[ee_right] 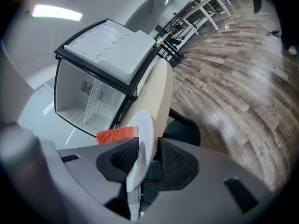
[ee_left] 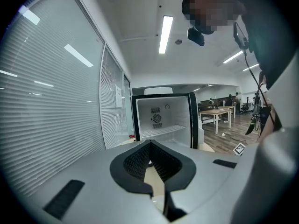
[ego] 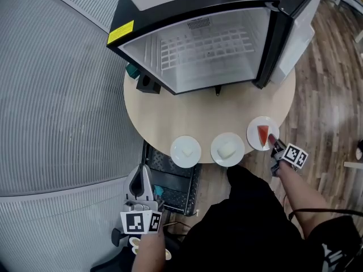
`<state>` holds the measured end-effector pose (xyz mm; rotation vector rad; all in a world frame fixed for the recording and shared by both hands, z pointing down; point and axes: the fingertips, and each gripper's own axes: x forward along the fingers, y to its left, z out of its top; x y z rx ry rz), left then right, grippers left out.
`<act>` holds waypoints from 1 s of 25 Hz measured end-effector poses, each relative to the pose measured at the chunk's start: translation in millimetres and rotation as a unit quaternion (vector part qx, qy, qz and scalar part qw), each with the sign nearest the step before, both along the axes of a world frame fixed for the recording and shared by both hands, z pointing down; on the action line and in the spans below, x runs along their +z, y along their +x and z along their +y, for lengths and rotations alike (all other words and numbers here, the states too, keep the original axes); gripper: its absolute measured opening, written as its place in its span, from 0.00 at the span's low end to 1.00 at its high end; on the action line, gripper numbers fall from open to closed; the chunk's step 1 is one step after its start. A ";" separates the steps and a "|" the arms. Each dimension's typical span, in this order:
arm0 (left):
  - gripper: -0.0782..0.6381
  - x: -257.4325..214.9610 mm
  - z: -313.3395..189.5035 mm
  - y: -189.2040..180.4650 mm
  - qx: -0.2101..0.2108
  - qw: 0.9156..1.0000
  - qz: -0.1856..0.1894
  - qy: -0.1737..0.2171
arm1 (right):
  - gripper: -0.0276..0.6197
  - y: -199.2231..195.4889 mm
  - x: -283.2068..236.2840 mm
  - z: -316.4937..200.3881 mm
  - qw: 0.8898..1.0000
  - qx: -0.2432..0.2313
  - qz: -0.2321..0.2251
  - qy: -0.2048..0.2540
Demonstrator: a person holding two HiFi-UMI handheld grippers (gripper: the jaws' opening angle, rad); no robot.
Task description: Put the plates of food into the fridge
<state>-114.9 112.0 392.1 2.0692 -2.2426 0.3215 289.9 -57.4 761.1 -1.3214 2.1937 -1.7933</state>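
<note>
Three white plates stand along the near edge of the round table (ego: 210, 115): one (ego: 185, 151) and a second (ego: 227, 149) each with a pale piece of food, and a third (ego: 253, 130) with a red watermelon slice (ego: 264, 134). My right gripper (ego: 274, 146) is open, with that third plate's rim (ee_right: 142, 143) between its jaws and a gap on one side; the watermelon (ee_right: 117, 135) lies just beyond. The fridge (ego: 210, 44) stands open and empty at the back. Low at the left, short of the table, my left gripper (ego: 142, 171) is shut and empty (ee_left: 150, 143).
The fridge door (ego: 295, 33) hangs open at the right. A small black object (ego: 147, 84) and a teal one (ego: 131, 69) sit left of the fridge. A black crate (ego: 176, 180) is under the table. Window blinds (ego: 51, 106) fill the left, wooden floor (ego: 329, 95) the right.
</note>
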 end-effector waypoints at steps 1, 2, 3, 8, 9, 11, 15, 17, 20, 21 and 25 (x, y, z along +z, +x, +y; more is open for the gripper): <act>0.11 -1.9 -8.9 -1.6 0.004 1.000 0.000 0.000 | 0.24 -1.0 0.2 -1.1 1.000 0.001 -0.004 -0.002; 0.11 -4.4 -17.7 -3.1 0.007 1.000 -0.001 0.000 | 0.23 -1.8 0.3 -1.6 1.000 -0.001 -0.005 -0.002; 0.11 -7.6 -26.7 -4.3 0.011 1.000 -0.002 0.002 | 0.23 -2.1 0.3 -1.9 1.000 -0.003 -0.006 -0.003; 0.11 -23.9 -70.4 -8.0 0.035 0.999 -0.010 0.011 | 0.21 0.4 -1.1 -3.0 1.000 0.002 -0.013 -0.020; 0.11 -26.0 -76.7 -9.3 0.037 0.999 -0.010 0.014 | 0.20 1.7 -1.2 -3.0 1.000 0.004 -0.011 -0.024; 0.11 -28.6 -87.7 -14.0 0.034 0.999 -0.005 0.022 | 0.19 3.6 -2.0 -4.1 0.999 0.012 -0.004 -0.031; 0.11 -28.8 -104.9 -22.1 0.032 0.999 0.009 0.035 | 0.15 4.7 -2.7 -0.7 0.998 0.038 -0.001 -0.051; 0.11 -27.0 -112.8 -22.7 0.039 0.998 0.013 0.036 | 0.14 5.2 -6.1 1.2 0.997 0.051 -0.007 -0.058; 0.11 -23.8 -124.9 -23.9 0.054 0.998 0.018 0.038 | 0.11 9.8 -11.0 2.0 0.996 0.074 -0.008 -0.052; 0.11 -23.3 -128.8 -24.4 0.059 0.997 0.020 0.039 | 0.10 11.4 -12.0 1.6 0.996 0.080 -0.007 -0.047; 0.11 -24.9 -141.0 -25.9 0.084 0.995 0.022 0.044 | 0.08 5.5 -22.5 0.7 0.993 0.105 -0.035 -0.036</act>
